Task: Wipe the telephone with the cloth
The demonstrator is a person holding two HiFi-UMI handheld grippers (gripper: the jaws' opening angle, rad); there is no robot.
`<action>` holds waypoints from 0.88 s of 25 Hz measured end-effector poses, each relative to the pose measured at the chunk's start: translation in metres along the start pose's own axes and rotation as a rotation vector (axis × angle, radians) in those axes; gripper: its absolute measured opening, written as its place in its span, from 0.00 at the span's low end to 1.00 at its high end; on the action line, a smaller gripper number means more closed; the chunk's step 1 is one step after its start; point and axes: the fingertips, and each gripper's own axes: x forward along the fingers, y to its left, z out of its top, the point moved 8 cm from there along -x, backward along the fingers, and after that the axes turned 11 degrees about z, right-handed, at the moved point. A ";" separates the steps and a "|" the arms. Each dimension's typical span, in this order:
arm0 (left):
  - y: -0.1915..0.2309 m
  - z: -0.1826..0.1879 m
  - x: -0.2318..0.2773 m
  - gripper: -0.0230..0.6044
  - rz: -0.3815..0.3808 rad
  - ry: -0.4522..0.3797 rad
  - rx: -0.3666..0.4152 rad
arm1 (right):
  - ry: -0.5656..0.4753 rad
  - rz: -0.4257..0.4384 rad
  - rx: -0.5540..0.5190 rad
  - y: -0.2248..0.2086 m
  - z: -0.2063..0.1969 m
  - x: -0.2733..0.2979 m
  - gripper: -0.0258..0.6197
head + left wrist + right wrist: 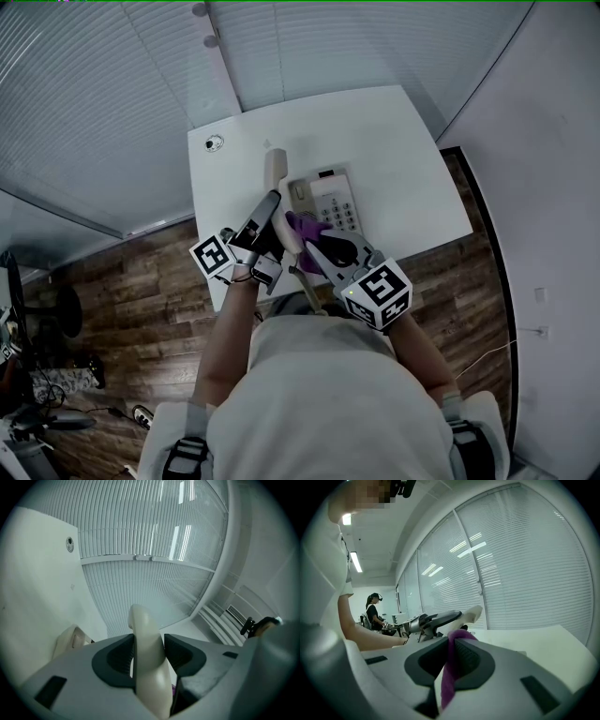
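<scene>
Right now the left gripper [149, 641] is clamping its jaws on the cream handset [143, 620]. It is gripping the handset across the middle and holding it tilted up off the white table [403, 159], far end pointing toward the blinds [140, 527]. In the head view, the handset is hanging just left of the telephone base [330, 199], which is sitting near the middle of the table with its keypad facing up.

The right gripper [451, 649] is pinching the purple cloth [447, 686] tight between its jaws. A fold is bulging above the pads and the rest is trailing down toward the camera. From above, the cloth is bunching at the near left corner of the base, just beside the near end of the handset; whether it is touching either one is hard to tell.

A small round grommet [214, 143] is sitting at the far left corner of the table. Far off in the right gripper view, another person [374, 611] is standing.
</scene>
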 end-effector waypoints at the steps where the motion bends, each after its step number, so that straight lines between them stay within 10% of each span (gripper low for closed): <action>1: 0.000 0.000 0.000 0.37 0.001 0.001 0.000 | 0.003 0.000 0.002 0.001 -0.001 -0.001 0.11; 22: 0.003 0.000 0.000 0.37 0.015 -0.006 0.018 | 0.054 0.044 0.058 0.020 -0.027 -0.013 0.11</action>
